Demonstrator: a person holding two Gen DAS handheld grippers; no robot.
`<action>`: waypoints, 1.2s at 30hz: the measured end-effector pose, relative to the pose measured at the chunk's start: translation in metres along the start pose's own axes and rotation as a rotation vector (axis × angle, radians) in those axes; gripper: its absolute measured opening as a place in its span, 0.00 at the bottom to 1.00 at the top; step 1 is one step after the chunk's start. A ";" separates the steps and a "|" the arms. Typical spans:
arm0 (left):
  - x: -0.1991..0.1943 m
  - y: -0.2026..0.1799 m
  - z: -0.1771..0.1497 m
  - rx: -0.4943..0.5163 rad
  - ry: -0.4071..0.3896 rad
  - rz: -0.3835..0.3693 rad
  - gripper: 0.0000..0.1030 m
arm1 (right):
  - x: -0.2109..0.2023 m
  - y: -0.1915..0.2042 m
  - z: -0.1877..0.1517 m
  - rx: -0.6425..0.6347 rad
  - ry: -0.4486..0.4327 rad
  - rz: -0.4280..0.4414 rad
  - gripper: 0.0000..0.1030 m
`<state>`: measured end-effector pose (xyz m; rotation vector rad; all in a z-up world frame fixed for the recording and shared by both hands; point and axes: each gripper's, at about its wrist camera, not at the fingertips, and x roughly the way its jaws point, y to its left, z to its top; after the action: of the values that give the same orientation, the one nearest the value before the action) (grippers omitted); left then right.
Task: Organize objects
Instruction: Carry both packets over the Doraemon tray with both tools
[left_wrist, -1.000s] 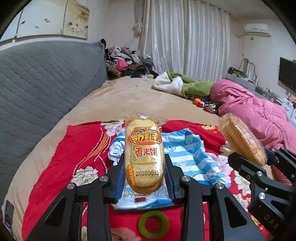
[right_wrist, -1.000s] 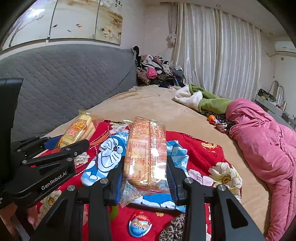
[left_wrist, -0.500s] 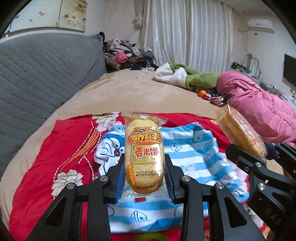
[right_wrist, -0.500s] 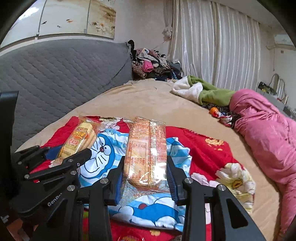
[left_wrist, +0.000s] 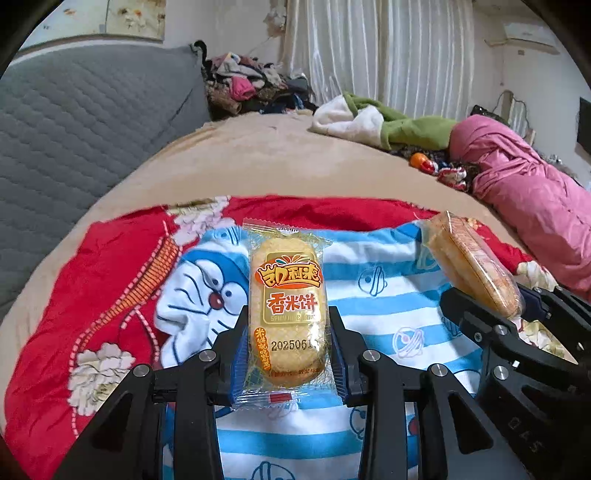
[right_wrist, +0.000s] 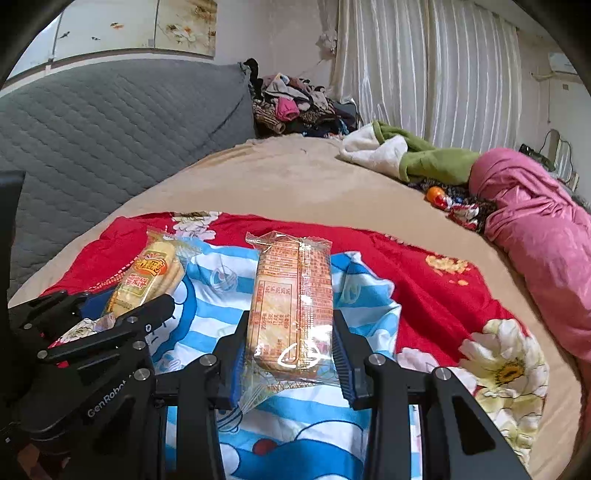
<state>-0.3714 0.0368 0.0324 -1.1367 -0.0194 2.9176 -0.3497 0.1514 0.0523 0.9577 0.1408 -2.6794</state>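
My left gripper (left_wrist: 288, 339) is shut on a yellow rice cracker packet (left_wrist: 287, 306) with its printed front up, held above a blue-striped Doraemon cloth (left_wrist: 384, 317). My right gripper (right_wrist: 290, 343) is shut on a second rice cracker packet (right_wrist: 291, 299) with its text-covered back up, held above the same cloth (right_wrist: 221, 295). In the left wrist view the right gripper (left_wrist: 491, 314) and its packet (left_wrist: 469, 262) show at the right. In the right wrist view the left gripper (right_wrist: 122, 306) and its packet (right_wrist: 147, 277) show at the left.
The cloth lies on a red flowered blanket (left_wrist: 103, 258) on a beige bed (left_wrist: 277, 162). A grey quilted headboard (left_wrist: 74, 122) is at the left. A pink duvet (left_wrist: 524, 199), green and white blanket (left_wrist: 380, 122), small toys (left_wrist: 439, 168) and a clothes pile (left_wrist: 243, 85) lie beyond.
Both grippers have moved forward over the Doraemon cloth, each still holding its packet. The green ring and other small items near the bottom edge have dropped out of view.
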 end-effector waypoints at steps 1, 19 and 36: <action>0.004 0.000 -0.002 -0.004 0.005 -0.003 0.38 | 0.005 0.001 -0.001 -0.004 0.007 -0.002 0.39; 0.049 -0.002 -0.024 0.000 0.077 0.004 0.38 | 0.066 -0.007 -0.025 0.001 0.141 -0.023 0.39; 0.068 -0.003 -0.033 0.009 0.186 0.008 0.38 | 0.087 -0.001 -0.038 -0.024 0.245 -0.024 0.39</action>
<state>-0.3996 0.0414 -0.0377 -1.4046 -0.0005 2.8018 -0.3910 0.1390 -0.0323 1.2811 0.2366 -2.5659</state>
